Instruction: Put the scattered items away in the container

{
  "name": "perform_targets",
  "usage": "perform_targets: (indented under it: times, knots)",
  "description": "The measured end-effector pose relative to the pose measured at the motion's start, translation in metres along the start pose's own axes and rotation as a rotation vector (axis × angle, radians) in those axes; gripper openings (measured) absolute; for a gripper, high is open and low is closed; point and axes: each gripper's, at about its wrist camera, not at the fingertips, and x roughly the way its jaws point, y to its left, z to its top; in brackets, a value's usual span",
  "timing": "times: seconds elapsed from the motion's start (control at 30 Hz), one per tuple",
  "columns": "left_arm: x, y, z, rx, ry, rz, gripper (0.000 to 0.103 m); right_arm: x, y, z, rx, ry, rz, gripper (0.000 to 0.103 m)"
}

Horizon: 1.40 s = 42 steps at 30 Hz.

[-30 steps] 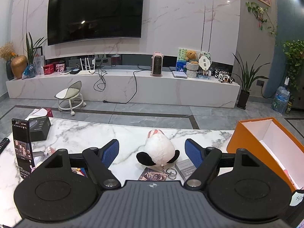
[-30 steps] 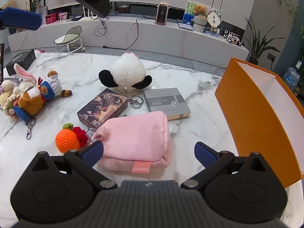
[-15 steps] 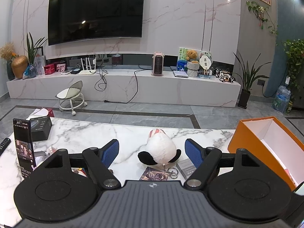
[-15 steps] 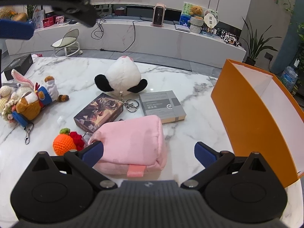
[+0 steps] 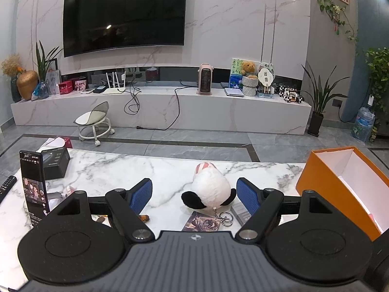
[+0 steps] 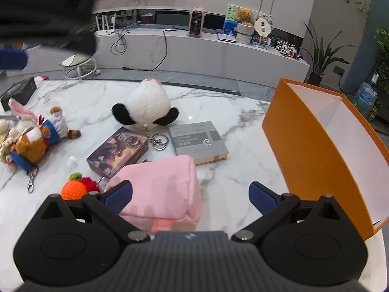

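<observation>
An open orange box (image 6: 316, 146) with a white inside stands at the table's right; it also shows in the left wrist view (image 5: 340, 189). Scattered on the marble table lie a pink pouch (image 6: 163, 187), a grey book (image 6: 198, 142), a dark picture box (image 6: 119, 150), a white and black plush (image 6: 145, 107) with key rings, an orange crochet fruit (image 6: 74, 188) and plush keychains (image 6: 31, 138). My right gripper (image 6: 189, 193) is open and empty, above the pink pouch. My left gripper (image 5: 194, 194) is open and empty, held above the table with the plush (image 5: 210, 191) between its fingers in view.
A black box (image 5: 54, 163) and a standing phone (image 5: 32, 185) are at the table's left. A remote (image 5: 6, 186) lies at the left edge. Behind the table are a tiled floor, a low TV bench (image 5: 158, 109) and a small stool (image 5: 93, 121).
Both grippers have risen and drawn back slightly, so the table items sit lower and smaller in view. Both stay open. No item has moved.
</observation>
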Motion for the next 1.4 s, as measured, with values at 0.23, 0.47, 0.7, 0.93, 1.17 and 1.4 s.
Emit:
perform_targets:
  times: [0.23, 0.47, 0.7, 0.93, 1.17, 1.4]
  knots:
    - [0.003, 0.011, -0.007, 0.028, 0.028, 0.01, 0.09, -0.002, -0.014, 0.005, 0.027, -0.013, -0.015, 0.102]
    - [0.013, 0.039, -0.027, 0.04, 0.114, 0.043, 0.09, -0.007, -0.017, 0.007, 0.024, -0.054, 0.038, 0.102]
    - [0.032, 0.06, -0.056, 0.065, 0.193, 0.014, 0.09, -0.001, 0.006, -0.005, -0.107, -0.044, 0.215, 0.102]
    - [0.051, 0.085, -0.069, 0.034, 0.252, 0.026, 0.09, 0.022, 0.011, -0.008, -0.112, 0.011, 0.212, 0.102]
    - [0.057, 0.124, -0.056, -0.025, 0.248, 0.039, 0.09, 0.034, 0.009, -0.003, -0.085, 0.045, 0.212, 0.102]
    - [0.056, 0.158, -0.047, 0.025, 0.155, 0.019, 0.09, 0.037, 0.005, 0.001, -0.084, 0.039, 0.235, 0.102]
